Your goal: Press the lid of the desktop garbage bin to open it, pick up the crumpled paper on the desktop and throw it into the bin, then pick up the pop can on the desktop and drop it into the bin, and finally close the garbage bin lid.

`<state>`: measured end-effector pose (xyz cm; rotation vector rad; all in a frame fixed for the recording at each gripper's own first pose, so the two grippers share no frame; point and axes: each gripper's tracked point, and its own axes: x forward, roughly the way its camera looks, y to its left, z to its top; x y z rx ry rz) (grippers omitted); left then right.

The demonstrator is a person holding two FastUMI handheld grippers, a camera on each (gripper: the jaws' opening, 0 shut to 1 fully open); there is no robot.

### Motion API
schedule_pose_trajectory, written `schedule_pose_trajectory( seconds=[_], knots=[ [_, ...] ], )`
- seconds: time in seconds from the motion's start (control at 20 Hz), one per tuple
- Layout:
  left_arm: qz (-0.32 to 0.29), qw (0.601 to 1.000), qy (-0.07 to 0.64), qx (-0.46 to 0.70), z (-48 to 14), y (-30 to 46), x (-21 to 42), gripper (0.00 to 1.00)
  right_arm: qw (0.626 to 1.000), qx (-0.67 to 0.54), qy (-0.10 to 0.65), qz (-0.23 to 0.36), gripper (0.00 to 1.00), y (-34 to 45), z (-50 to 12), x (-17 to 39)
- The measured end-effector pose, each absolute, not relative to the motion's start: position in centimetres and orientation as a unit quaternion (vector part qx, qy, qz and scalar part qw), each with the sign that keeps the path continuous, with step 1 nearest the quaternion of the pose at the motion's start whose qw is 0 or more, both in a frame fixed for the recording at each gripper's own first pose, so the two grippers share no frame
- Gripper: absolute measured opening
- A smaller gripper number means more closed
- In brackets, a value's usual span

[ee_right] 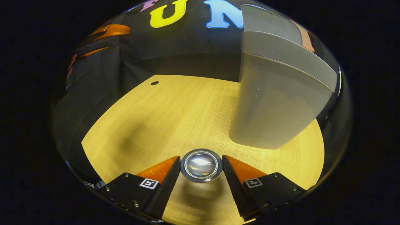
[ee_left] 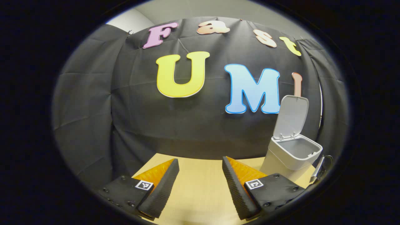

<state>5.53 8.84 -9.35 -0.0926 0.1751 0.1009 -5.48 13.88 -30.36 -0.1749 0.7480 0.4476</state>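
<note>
Pale wooden tabletop (ee_right: 162,115) runs back to the black cloth wall. On it stands the grey bin (ee_right: 275,103), its lid (ee_left: 292,117) tipped upright and the mouth open (nothing visible inside from the left gripper view). The left gripper (ee_left: 200,184) hangs wide open over bare wood, holding nothing. The right gripper (ee_right: 201,170) has both fingers pressed on the can (ee_right: 201,165), seen end-on, just in front of the bin.
</note>
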Motion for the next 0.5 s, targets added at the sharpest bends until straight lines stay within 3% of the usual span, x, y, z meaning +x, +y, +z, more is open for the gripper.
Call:
schedule_pose_trajectory(
  seconds=[0.5],
  knots=[
    [0.032, 0.994, 0.089, -0.057, -9.6, 7.2, 6.2, 0.89, 0.934, -0.039, 0.286, 0.209, 0.84, 13.0, -21.6, -4.6]
  ],
)
